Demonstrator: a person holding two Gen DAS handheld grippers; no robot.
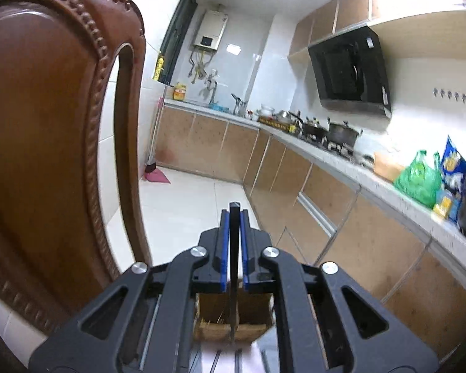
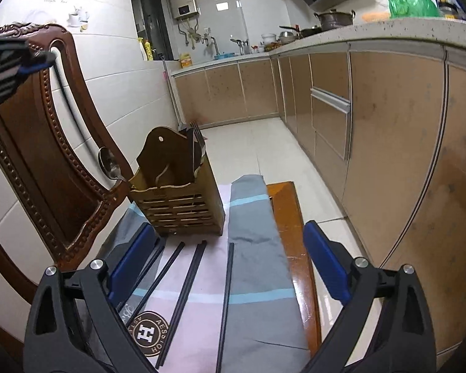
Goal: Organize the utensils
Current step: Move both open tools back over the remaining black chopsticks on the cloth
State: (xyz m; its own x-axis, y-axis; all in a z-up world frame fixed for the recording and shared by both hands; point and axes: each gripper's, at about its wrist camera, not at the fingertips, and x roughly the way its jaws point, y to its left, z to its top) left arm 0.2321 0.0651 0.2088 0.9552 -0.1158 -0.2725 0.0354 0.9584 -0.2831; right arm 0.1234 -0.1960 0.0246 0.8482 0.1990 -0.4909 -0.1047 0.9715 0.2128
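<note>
A black chopstick (image 1: 234,248) is pinched upright between the blue pads of the left gripper (image 1: 234,217), low in the middle of the left wrist frame, with its lower end hanging over the wooden holder (image 1: 233,320) seen beneath the jaws. In the right wrist frame the holder (image 2: 178,205) stands at centre on a striped cloth (image 2: 258,248), already loaded with forks (image 2: 198,143) and a spoon (image 2: 108,163). The right gripper (image 2: 230,264) is spread wide and holds nothing; loose chopsticks (image 2: 186,289) lie on the cloth between its fingers at the bottom of the frame.

The thin stick may pivot in the pads if tilted, and its tip could then catch the holder's rim or divider and fall outside. A hard knock may tip the holder, since it rests on soft, folded cloth. The chair back (image 1: 46,124) at the left is close enough to be struck.
</note>
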